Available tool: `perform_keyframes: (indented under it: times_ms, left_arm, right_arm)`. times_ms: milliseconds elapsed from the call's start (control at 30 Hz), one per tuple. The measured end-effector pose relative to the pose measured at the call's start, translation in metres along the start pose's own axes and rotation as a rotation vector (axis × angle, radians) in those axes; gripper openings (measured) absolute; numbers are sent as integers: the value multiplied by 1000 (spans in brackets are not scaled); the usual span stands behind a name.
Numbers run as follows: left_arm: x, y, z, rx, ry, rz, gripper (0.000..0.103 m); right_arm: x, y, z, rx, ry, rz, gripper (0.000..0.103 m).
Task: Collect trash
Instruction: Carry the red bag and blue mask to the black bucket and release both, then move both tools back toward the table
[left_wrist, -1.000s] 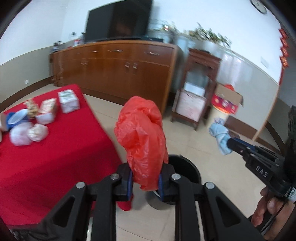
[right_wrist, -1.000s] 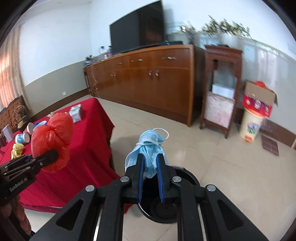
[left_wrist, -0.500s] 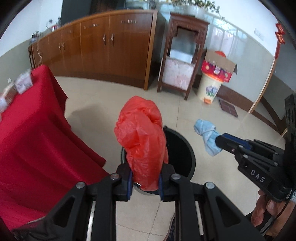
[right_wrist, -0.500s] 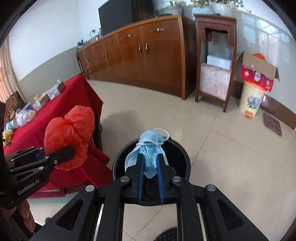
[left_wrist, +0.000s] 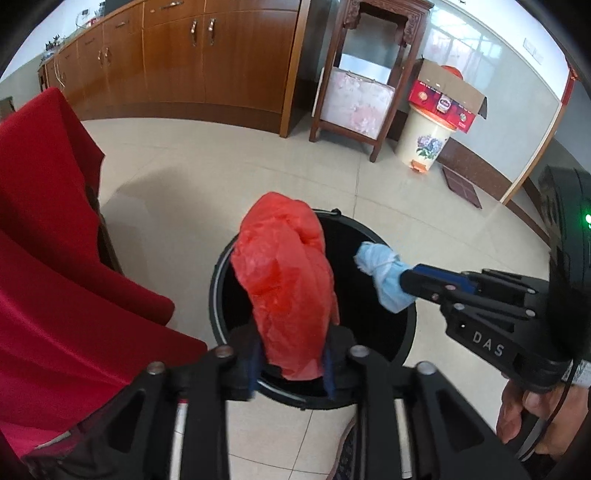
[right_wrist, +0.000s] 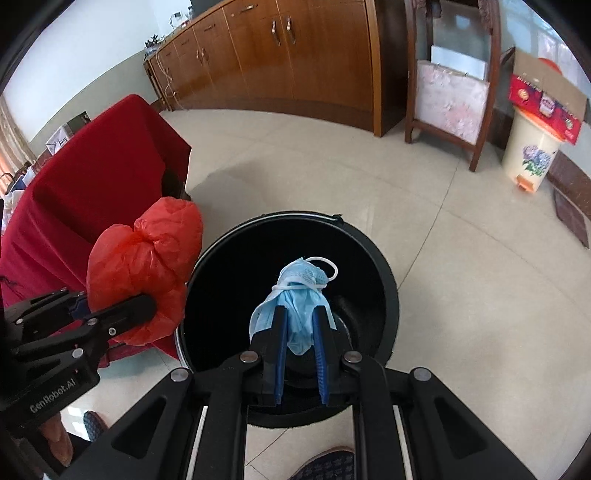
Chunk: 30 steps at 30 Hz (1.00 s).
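Both grippers are positioned over the open mouth of the black bin (right_wrist: 373, 258), which stands on the tiled floor (right_wrist: 461, 295) just beside the draped corner of the red tablecloth (right_wrist: 92, 173); this placement lets each item fall into the bin once let go. The left gripper (left_wrist: 290, 363) points steeply down at the near rim of the bin, with the crumpled red plastic bag (left_wrist: 288, 288) between its fingers. Its jaws have just been opening. The bag remains between them, bulging above the fingertips, and the blue pads appear to stand slightly off its sides; whether they retain any contact cannot be determined. In the right wrist view the bag hangs at the bin's left rim, nearest the tablecloth, so part of it may lie outside the opening. The right gripper (right_wrist: 299, 328) is clamped, jaws nearly together, on the bundled blue face mask (right_wrist: 299, 291), which is tied round with its own white ear loop (right_wrist: 325, 266). The mask is held over the middle of the bin's mouth, well inside the rim, so a release here should drop it cleanly. Judged step: depositing both items, the bag first. Risk: the light bag may catch on a pad or drift onto the rim.
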<state>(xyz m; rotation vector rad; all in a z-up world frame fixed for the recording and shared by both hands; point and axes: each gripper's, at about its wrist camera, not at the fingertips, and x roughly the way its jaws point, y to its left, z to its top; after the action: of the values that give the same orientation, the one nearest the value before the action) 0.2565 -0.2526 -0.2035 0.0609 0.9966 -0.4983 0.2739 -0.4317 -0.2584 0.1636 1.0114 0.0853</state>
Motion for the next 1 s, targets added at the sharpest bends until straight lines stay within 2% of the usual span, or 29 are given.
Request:
perform_keyframes:
  times_ms: [33,67,100,133,167,233,267,333,433,567,633,733,900,1000]
  left_arm:
    - [3,2,0,-1,13,9,61]
    - [2,4,-2,-4,3,52,75]
    - [-2,5,-2,-5,-24,86,78]
    - [-8,6,-3,-5,-47,96,80]
    - [-13,9,-4,-8,-52,110,86]
    - [-26,14,-6,-16,-63,171,98]
    - [-33,16,-8,-17,-78,189,99]
    - [-48,19,-10,-17,-102,209,99]
    - [-71,22,-15,-16,-131,223,99]
    - [-95,36,-19,-16,-166,235,101]
    - [-105,40,-16,-14,-184,246,102]
    - [-120,43,-17,-7,-215,265,103]
    - [-156,58,-33,-29,-263,287,103]
    - [-175,71,-41,-51,-304,330,103]
  right_arm:
    - [5,1,2,-10,20,1,17]
    - [8,-1,2,-15,31,-20,27]
    - [9,-3,3,-9,29,-55,37]
    - [7,-7,3,14,14,-78,59]
    - [4,-10,4,31,0,-83,74]
    - [-5,-14,4,55,-30,-113,80]
    - [-8,-13,5,56,-35,-117,83]
    - [-16,-9,4,58,-51,-123,88]
    - [-33,-2,4,63,-90,-95,88]
    - [-57,18,3,15,-141,-115,89]
    - [-68,28,3,1,-166,-111,92]
    - [-86,46,5,8,-197,-95,97]
    - [-112,81,2,-13,-268,-90,98]
    - [-120,108,-8,-43,-288,-64,98]
